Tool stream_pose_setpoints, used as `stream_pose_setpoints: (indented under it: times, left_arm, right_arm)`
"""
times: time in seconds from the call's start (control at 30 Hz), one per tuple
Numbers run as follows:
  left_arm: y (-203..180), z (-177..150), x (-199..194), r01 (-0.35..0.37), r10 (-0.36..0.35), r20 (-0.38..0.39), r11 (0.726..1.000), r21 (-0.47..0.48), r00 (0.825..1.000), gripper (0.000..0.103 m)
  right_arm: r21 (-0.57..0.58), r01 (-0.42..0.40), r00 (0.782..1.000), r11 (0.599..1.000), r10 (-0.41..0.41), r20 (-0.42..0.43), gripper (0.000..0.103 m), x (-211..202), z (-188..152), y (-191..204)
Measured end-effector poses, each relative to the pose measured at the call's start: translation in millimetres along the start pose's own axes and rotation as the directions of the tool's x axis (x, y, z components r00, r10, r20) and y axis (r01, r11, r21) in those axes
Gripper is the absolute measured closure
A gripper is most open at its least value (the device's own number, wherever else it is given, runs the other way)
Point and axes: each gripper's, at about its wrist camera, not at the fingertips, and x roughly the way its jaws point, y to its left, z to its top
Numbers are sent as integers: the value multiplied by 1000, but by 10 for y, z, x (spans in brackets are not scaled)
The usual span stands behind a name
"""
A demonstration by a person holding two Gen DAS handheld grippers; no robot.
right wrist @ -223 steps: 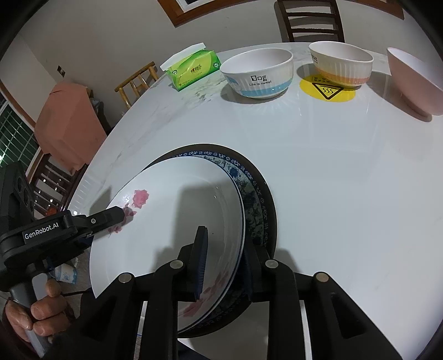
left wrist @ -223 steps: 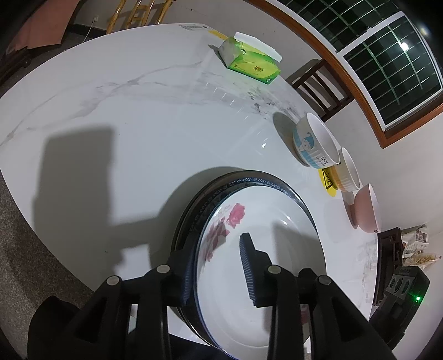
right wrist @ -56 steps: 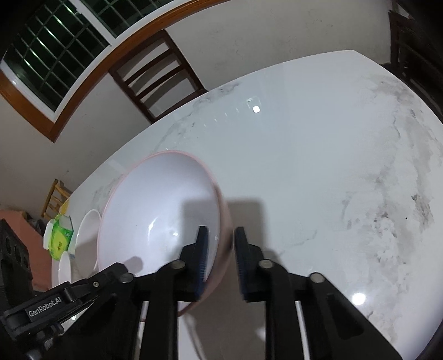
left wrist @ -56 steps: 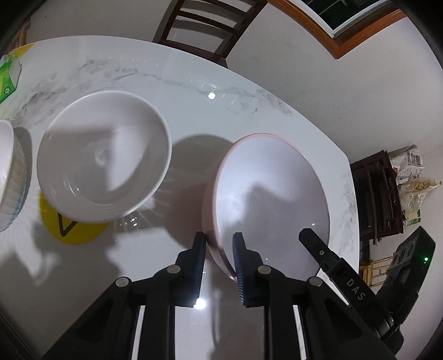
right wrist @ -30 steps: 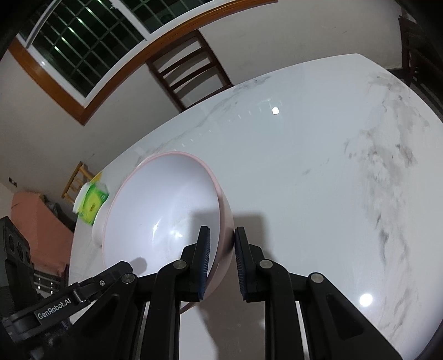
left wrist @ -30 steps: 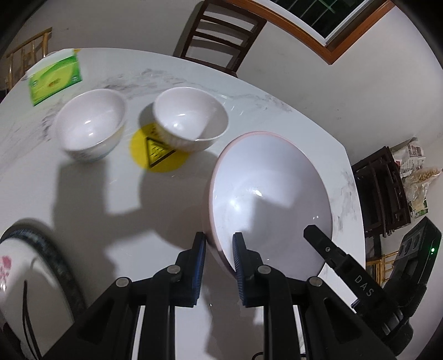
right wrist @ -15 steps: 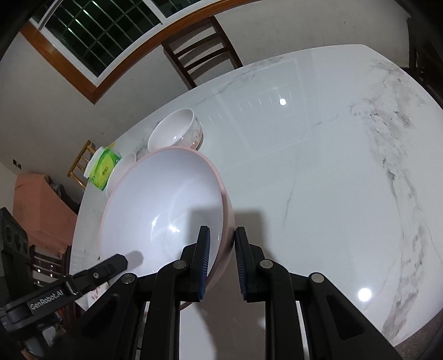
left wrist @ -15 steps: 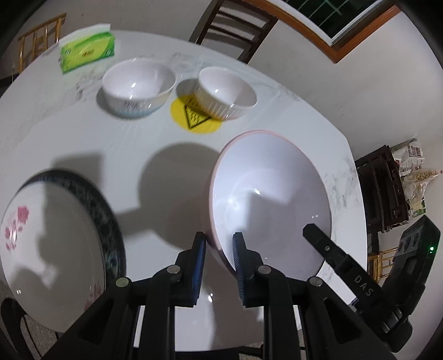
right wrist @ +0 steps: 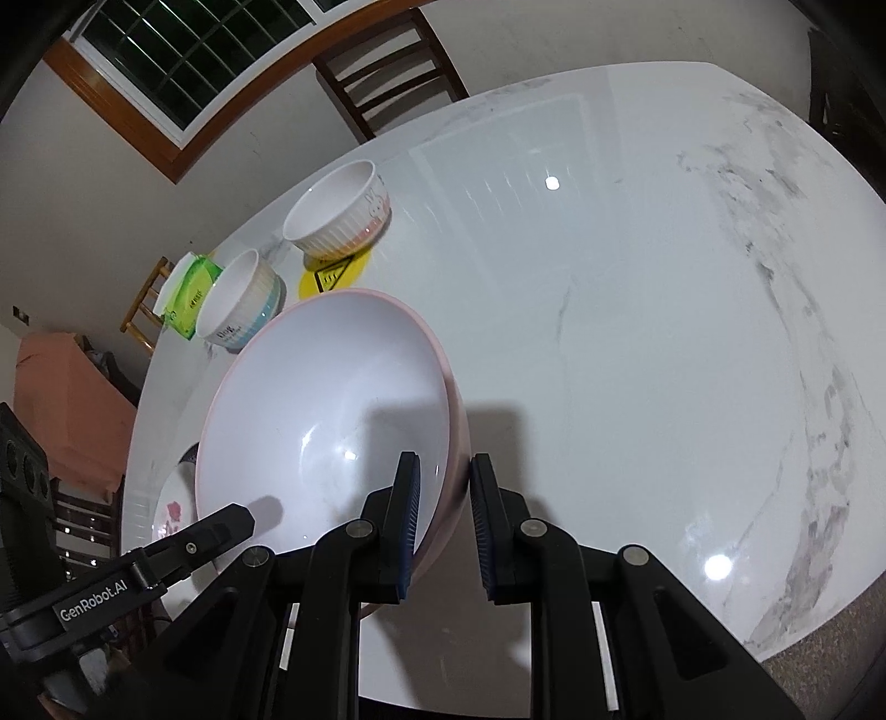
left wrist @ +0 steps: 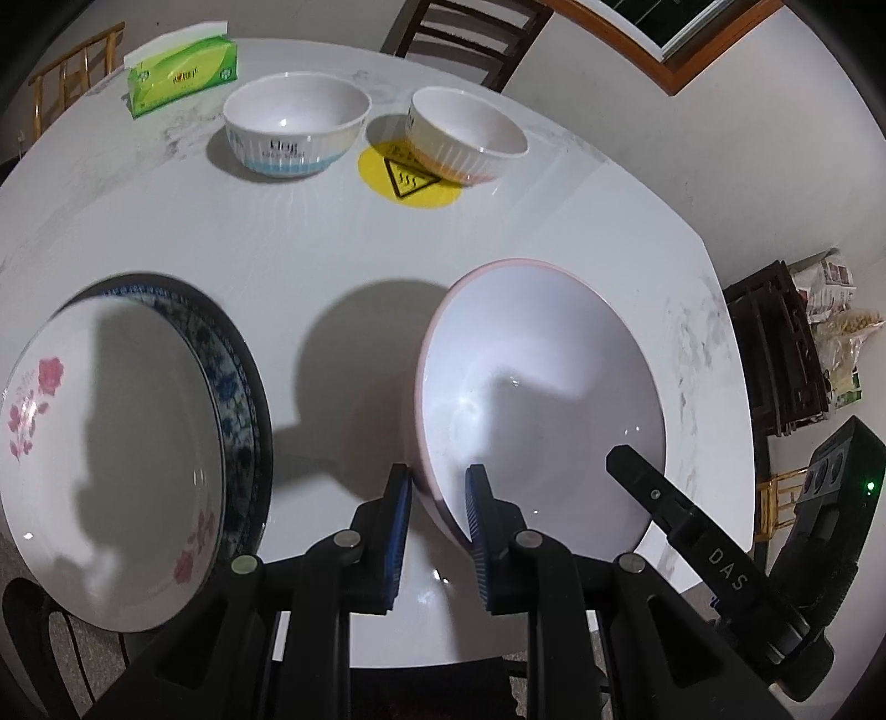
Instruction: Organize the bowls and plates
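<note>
A large pink bowl [left wrist: 542, 399] with a white inside hangs tilted above the marble table [left wrist: 332, 249], casting a shadow below it. My left gripper [left wrist: 438, 476] is shut on its near-left rim. My right gripper [right wrist: 446, 465] is shut on the opposite rim of the same pink bowl [right wrist: 332, 421]. To the left lies a stack of plates: a white flowered plate [left wrist: 111, 432] on a blue-patterned plate [left wrist: 232, 376]. Two smaller bowls stand at the back, a blue-striped bowl [left wrist: 296, 130] and an orange-striped bowl [left wrist: 468, 141].
A green tissue pack [left wrist: 183, 75] lies at the far left edge. A yellow warning sticker [left wrist: 410, 183] marks the table under the orange-striped bowl. A wooden chair [left wrist: 470, 33] stands behind the table, and dark shelving [left wrist: 775, 376] with bags to the right.
Both grippers have carried the pink bowl across the table and slightly down. The plate stack has come into the left wrist view and now lies beside the bowl.
</note>
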Motion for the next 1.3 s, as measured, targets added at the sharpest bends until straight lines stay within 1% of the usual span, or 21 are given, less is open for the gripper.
stream_pose_setpoints:
  times: [0.13,0.4,0.67,1.07,1.17,1.23,1.3]
  left_arm:
    - [1,-39,37,-6,6,-12,1000,5,1000,83]
    - [-41,-79,75,-17,17,-9,999,31,1000,83]
    - [-29,-73,91,-8,8,-10,1000,22,1000,83]
    - [74,-91,56,41,-41,-3,999,-29,999,82]
    - [95,-87,24,54,-54,7,998,-37,999,82]
    - [130,-78,1,66,-65,14,997,-51,998,80]
    - [168,-71,-27,74,-73,25,995,-65,997,80]
  right_arm:
    - [11,7,1000,1000,-7,-11,85,25,-59,-36]
    - [16,12,1000,1000,-12,4,85,2,-110,-46]
    - [19,9,1000,1000,-9,7,82,-17,-120,-74]
    - [31,-21,1000,999,21,9,73,-43,-127,-72]
    - [36,-24,1000,999,24,11,68,-50,-129,-80]
    - [45,-26,1000,999,26,17,62,-62,-125,-90]
    - [51,-29,999,998,28,24,58,-76,-120,-100]
